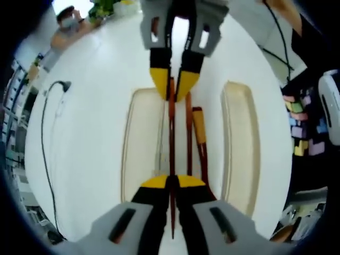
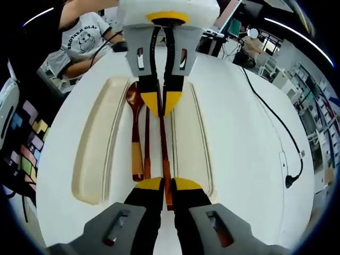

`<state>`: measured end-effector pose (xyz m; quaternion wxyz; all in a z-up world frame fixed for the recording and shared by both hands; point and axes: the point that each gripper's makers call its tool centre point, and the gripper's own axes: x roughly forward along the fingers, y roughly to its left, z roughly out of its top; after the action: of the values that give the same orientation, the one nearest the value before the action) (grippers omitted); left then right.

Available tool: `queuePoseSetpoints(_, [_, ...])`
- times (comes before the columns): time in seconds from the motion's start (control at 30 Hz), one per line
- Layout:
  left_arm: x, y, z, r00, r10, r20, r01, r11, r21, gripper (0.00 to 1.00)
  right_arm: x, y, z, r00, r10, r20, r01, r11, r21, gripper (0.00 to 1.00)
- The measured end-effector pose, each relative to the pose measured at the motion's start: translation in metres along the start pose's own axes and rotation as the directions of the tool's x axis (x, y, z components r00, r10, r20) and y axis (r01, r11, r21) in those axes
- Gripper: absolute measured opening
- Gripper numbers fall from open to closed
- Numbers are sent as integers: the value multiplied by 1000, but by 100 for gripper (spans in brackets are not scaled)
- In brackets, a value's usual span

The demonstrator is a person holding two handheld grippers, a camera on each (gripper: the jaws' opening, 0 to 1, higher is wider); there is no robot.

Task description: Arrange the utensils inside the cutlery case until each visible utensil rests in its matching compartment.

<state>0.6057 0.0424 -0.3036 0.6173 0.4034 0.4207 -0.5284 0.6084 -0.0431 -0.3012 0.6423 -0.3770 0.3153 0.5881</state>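
Left gripper view: the left gripper (image 1: 171, 183), yellow-tipped, is closed to a narrow slit on the near end of a dark red-brown chopstick (image 1: 171, 138) that runs straight away from the camera. At the far end of that chopstick the right gripper (image 1: 174, 87) reaches in from the top of the view, its yellow tips pinched on the same stick. The chopstick lies over the cream cutlery case (image 1: 135, 149), which sits open on the white desk (image 1: 90, 138). Just beside it, a second chopstick (image 1: 188, 138) and a wooden spoon (image 1: 200, 138) rest lengthwise in the case. The case's cream lid (image 1: 239, 149) lies apart on the desk. A black cable (image 1: 45, 143) curves across the desk.

Right gripper view: the right gripper (image 2: 166, 186) is nearly closed around one end of the chopstick (image 2: 162, 143), and the left gripper (image 2: 158, 103) grips the opposite end. The second chopstick (image 2: 147, 149) and the spoon (image 2: 136, 133), bowl away from the camera, lie alongside in the cutlery case (image 2: 199, 149). The lid (image 2: 95, 154) lies next to the case on the desk (image 2: 239, 159). A person in a grey printed shirt (image 2: 85, 40) stands at the far edge.
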Motion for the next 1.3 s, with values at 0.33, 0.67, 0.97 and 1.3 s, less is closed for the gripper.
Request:
queuePoseSetpoints(0.33, [-22,-9,10,1000,24,3,-24,999,40,4,-17,7,9,999,-38,14,37,999,23,4])
queuePoseSetpoints(0.67, [-32,-28,11,1000,13,-1,-13,997,70,4,-24,27,15,999,-24,24,23,999,42,5])
queuePoseSetpoints(0.97, [-28,-52,7,999,-31,6,31,997,72,4,-26,53,12,1000,16,24,-18,996,92,5])
queuePoseSetpoints(1.3, [-20,-78,3,997,-81,4,81,994,73,4,-20,78,8,997,70,25,-73,991,113,5])
